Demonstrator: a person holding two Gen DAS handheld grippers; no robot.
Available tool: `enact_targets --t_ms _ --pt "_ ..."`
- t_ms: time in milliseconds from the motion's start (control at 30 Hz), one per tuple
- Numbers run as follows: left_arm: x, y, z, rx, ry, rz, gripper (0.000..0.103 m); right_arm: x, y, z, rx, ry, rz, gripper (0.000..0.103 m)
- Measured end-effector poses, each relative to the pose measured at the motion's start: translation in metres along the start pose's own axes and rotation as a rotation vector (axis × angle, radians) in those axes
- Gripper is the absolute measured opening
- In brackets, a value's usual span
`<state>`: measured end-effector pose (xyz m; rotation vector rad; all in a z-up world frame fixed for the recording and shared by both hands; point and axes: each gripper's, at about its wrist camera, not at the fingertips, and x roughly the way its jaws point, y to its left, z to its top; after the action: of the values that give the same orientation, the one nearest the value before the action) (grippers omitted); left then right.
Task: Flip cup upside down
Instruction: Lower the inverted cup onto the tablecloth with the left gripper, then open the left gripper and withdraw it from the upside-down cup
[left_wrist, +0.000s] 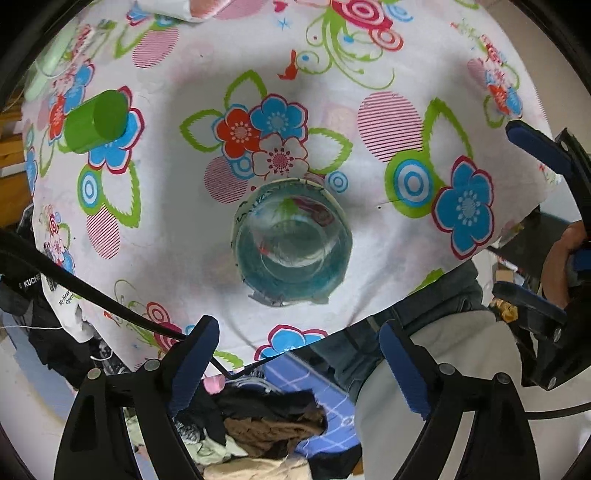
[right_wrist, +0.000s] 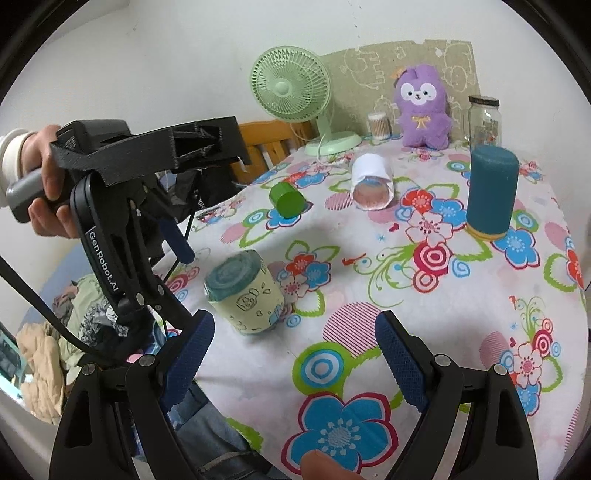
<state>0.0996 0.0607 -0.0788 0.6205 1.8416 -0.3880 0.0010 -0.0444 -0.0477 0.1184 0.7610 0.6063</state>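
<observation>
A glass cup with a pale yellow printed sleeve and teal band (right_wrist: 245, 291) stands on the flowered tablecloth near the table's front left edge, its flat end up. From straight above in the left wrist view the cup (left_wrist: 291, 242) lies just ahead of my open, empty left gripper (left_wrist: 299, 365). The left gripper also shows in the right wrist view (right_wrist: 177, 240), hovering above and left of the cup. My right gripper (right_wrist: 295, 354) is open and empty, low over the table, right of the cup.
A green cup (right_wrist: 287, 199) and a white-wrapped cup (right_wrist: 371, 182) lie on their sides farther back. A tall teal cup (right_wrist: 491, 192) stands at the right. A green fan (right_wrist: 291, 88), purple plush (right_wrist: 424, 107) and glass jar (right_wrist: 484, 120) line the back. Clothes lie on the floor to the left.
</observation>
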Motion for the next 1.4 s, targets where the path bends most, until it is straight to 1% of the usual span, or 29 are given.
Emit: enact_targets --t_ms 333,400,533,567,633,667,867,933,967,1033,1233,1267,1400 --pt "-0.016 0.010 -0.031 -0.075 -0.175 -0.053 0.090 -0.011 0.022 0.014 -0.032 -0.035 -0.061 0.090" --pt "-0.020 0.013 -0.036 -0.093 -0.229 -0.043 0.090 -0.013 0.026 0.019 -0.037 -0.042 -0.084 0.090" --pt "-0.028 0.017 -0.048 -0.114 -0.330 -0.067 0.090 -0.016 0.033 0.026 -0.041 -0.058 -0.109 0.090" --pt "-0.029 0.018 -0.050 -0.117 -0.346 -0.070 0.090 -0.017 0.035 0.028 -0.043 -0.063 -0.114 0.091" --pt "-0.033 0.019 -0.058 -0.127 -0.405 -0.071 0.090 -0.019 0.039 0.032 -0.049 -0.073 -0.126 0.095" --pt "-0.036 0.020 -0.060 -0.132 -0.421 -0.071 0.090 -0.020 0.041 0.032 -0.052 -0.079 -0.131 0.095" --pt "-0.051 0.030 -0.087 -0.188 -0.601 -0.047 0.090 -0.026 0.053 0.041 -0.066 -0.113 -0.162 0.095" --pt "-0.054 0.034 -0.095 -0.209 -0.659 -0.040 0.090 -0.028 0.056 0.043 -0.069 -0.125 -0.169 0.097" --pt "-0.054 0.036 -0.097 -0.217 -0.677 -0.043 0.090 -0.029 0.058 0.044 -0.071 -0.132 -0.172 0.099" --pt "-0.057 0.041 -0.106 -0.251 -0.744 -0.054 0.091 -0.032 0.062 0.045 -0.074 -0.147 -0.184 0.101" --pt "-0.057 0.046 -0.124 -0.310 -0.920 -0.070 0.094 -0.038 0.076 0.045 -0.108 -0.192 -0.224 0.101" --pt "-0.057 0.046 -0.127 -0.316 -0.938 -0.070 0.094 -0.040 0.079 0.045 -0.116 -0.201 -0.233 0.101" --pt "-0.052 0.047 -0.141 -0.368 -1.068 -0.072 0.095 -0.044 0.088 0.043 -0.135 -0.239 -0.254 0.103"
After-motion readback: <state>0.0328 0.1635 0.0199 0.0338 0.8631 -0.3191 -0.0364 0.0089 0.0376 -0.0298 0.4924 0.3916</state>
